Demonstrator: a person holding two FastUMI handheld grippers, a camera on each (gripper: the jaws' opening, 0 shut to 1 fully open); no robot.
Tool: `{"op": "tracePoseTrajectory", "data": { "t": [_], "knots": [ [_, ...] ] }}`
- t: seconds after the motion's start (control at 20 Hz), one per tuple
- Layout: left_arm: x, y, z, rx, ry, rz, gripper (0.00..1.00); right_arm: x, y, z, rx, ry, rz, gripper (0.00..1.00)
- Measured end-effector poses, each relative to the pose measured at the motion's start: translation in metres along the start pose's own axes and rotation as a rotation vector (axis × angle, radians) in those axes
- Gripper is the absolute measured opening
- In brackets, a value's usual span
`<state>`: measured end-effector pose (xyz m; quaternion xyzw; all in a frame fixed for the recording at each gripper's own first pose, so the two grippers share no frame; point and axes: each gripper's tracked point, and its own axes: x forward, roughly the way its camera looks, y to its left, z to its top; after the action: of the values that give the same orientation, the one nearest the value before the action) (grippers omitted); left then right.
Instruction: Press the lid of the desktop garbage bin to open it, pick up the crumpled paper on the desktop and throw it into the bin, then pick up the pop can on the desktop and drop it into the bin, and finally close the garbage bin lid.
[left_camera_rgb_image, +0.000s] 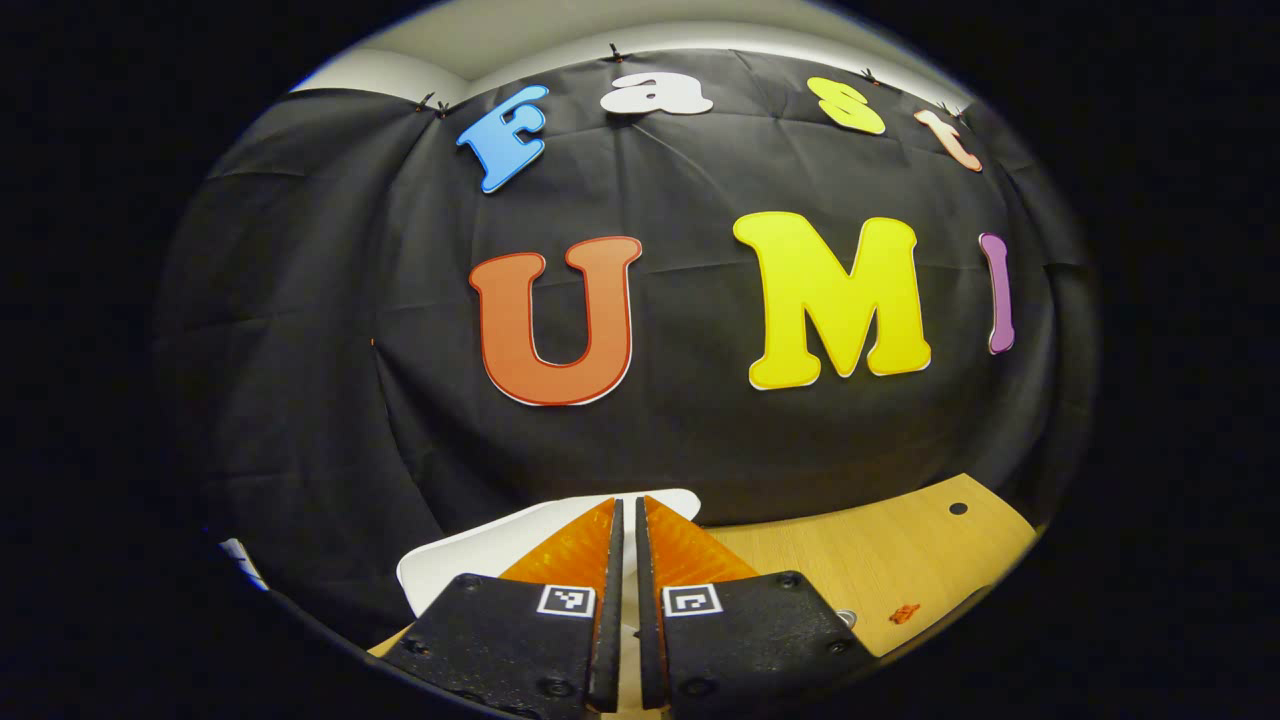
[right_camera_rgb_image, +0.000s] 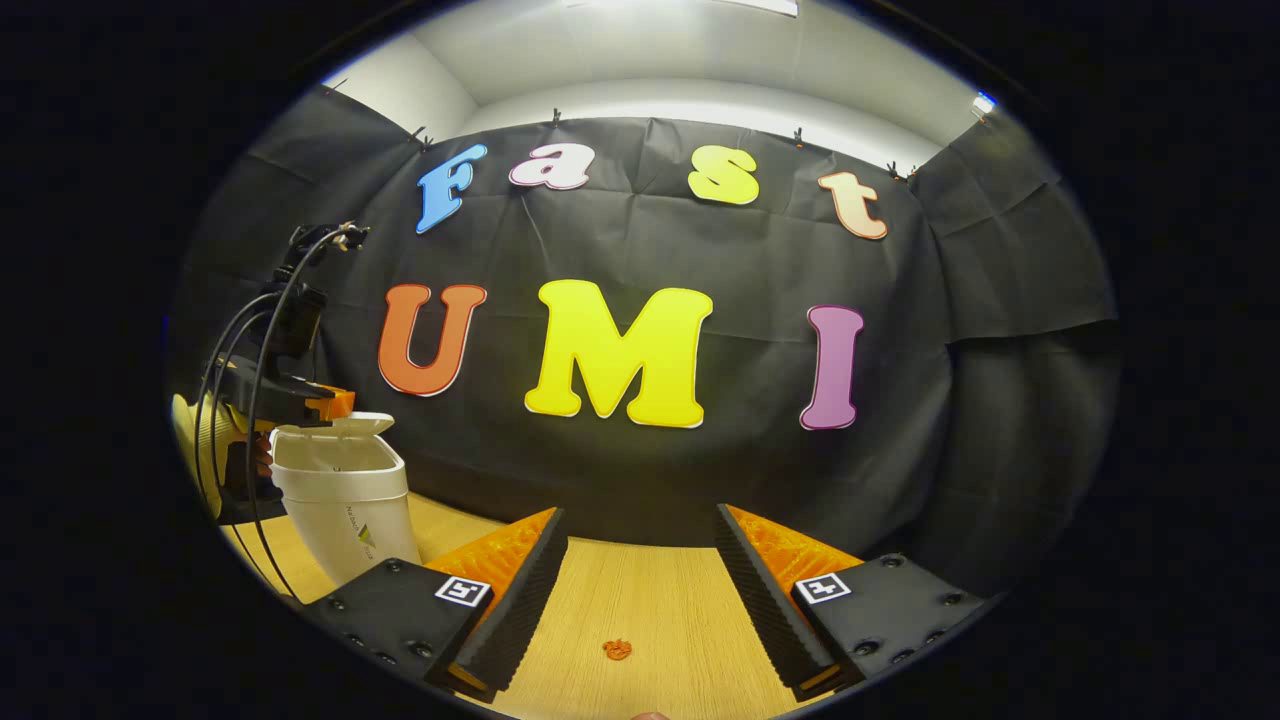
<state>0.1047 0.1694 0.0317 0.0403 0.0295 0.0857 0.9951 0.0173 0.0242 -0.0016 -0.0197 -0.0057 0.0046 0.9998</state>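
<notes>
The white desktop bin (right_camera_rgb_image: 345, 505) stands at the left of the wooden table in the right gripper view. Its lid (right_camera_rgb_image: 358, 424) is raised and the inside of the bin shows under it. My left gripper (right_camera_rgb_image: 335, 404) is held over that lid, cables trailing from it. In the left gripper view the left gripper (left_camera_rgb_image: 628, 505) is shut with nothing between its fingers, and the white lid (left_camera_rgb_image: 470, 555) lies just past its tips. My right gripper (right_camera_rgb_image: 640, 525) is open over bare table. A small orange crumpled scrap (right_camera_rgb_image: 617, 649) lies between its fingers, nearer the camera.
The wooden table (left_camera_rgb_image: 880, 560) runs to the black cloth wall behind. It has a small round hole (left_camera_rgb_image: 958, 508) near its far corner. The orange scrap (left_camera_rgb_image: 904, 613) lies to the right of the left gripper. A hand in a yellow sleeve (right_camera_rgb_image: 195, 440) holds the left gripper.
</notes>
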Motion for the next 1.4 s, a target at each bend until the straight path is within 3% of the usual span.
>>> {"op": "tracePoseTrajectory", "data": {
  "t": [0.05,0.2,0.25,0.45,0.7,0.75,0.8,1.0,1.35,1.4],
  "knots": [
    [-0.004,-0.002,-0.001,-0.013,0.001,-0.002,0.28,-0.001,-0.001,0.000,-0.002,0.000,0.000,0.94],
    [-0.012,-0.006,0.003,-0.041,-0.012,-0.010,0.52,0.000,0.002,-0.002,-0.008,0.006,0.004,0.94],
    [-0.014,-0.006,0.004,-0.041,-0.017,-0.007,0.68,0.000,0.003,-0.003,-0.011,0.009,0.006,0.94],
    [-0.023,-0.008,0.012,-0.049,-0.037,-0.009,0.84,0.001,0.006,-0.004,-0.018,0.015,0.017,0.94],
    [-0.036,-0.010,0.018,-0.053,-0.055,-0.018,0.93,0.002,0.012,-0.007,-0.025,0.021,0.029,0.94],
    [-0.038,-0.011,0.019,-0.056,-0.054,-0.023,0.87,0.003,0.014,-0.008,-0.025,0.023,0.031,0.94],
    [-0.041,-0.014,0.018,-0.062,-0.049,-0.028,0.94,0.004,0.016,-0.010,-0.025,0.026,0.032,0.94],
    [-0.052,-0.015,0.020,-0.082,-0.053,-0.042,0.95,0.010,0.016,-0.024,-0.021,0.061,0.029,0.94],
    [-0.071,-0.021,0.019,-0.080,-0.054,-0.061,0.96,0.038,0.019,-0.077,-0.018,0.237,0.017,0.95],
    [-0.072,-0.022,0.018,-0.081,-0.052,-0.064,1.00,0.044,0.021,-0.090,-0.016,0.275,0.022,0.94]
  ]
}}
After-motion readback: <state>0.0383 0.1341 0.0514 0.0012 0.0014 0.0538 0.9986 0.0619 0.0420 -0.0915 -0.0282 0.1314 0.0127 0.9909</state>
